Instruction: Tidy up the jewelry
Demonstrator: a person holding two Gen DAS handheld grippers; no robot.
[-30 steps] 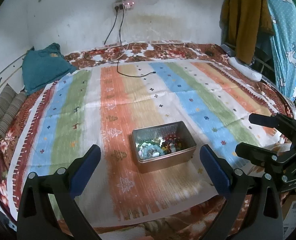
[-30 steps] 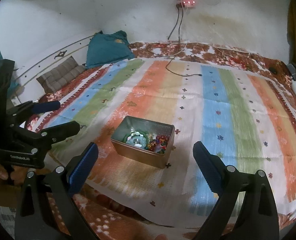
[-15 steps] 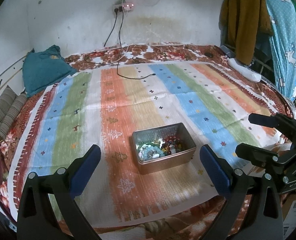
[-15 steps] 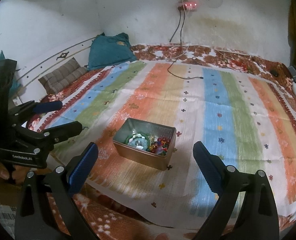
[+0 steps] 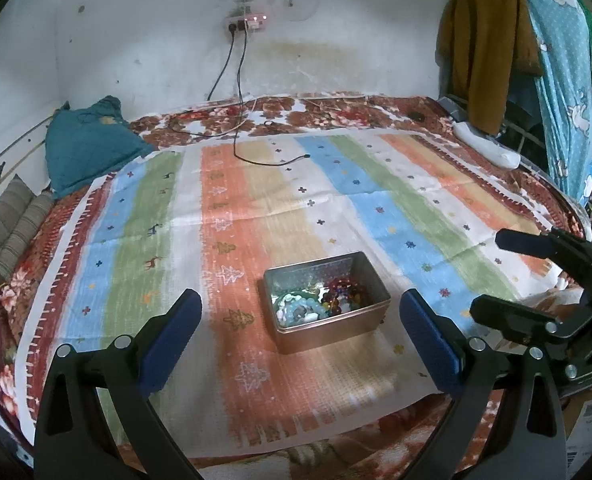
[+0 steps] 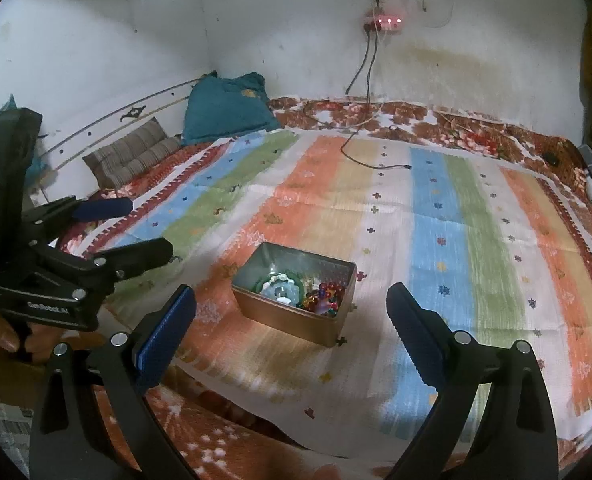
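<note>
An open metal tin (image 5: 369, 322) sits on the striped cloth near the bed's front edge. It holds pale blue-green bead bracelets (image 5: 301, 309) and red and dark beads (image 5: 345, 292). It also shows in the right wrist view (image 6: 280, 318). My left gripper (image 5: 299, 340) is open and empty, held above the cloth just short of the tin. My right gripper (image 6: 292, 336) is open and empty, also just short of the tin. Each gripper shows at the edge of the other's view.
The striped cloth (image 5: 256, 208) covers a floral bedspread. A teal pillow (image 5: 88, 144) and a striped cushion (image 5: 8, 224) lie at the far left. A black cable (image 5: 268, 160) trails from a wall socket. Clothes (image 5: 491, 40) hang at the right.
Both views have tilted up slightly, so the tin sits a little lower in each frame. Both grippers stay open and nothing on the bed has moved.
</note>
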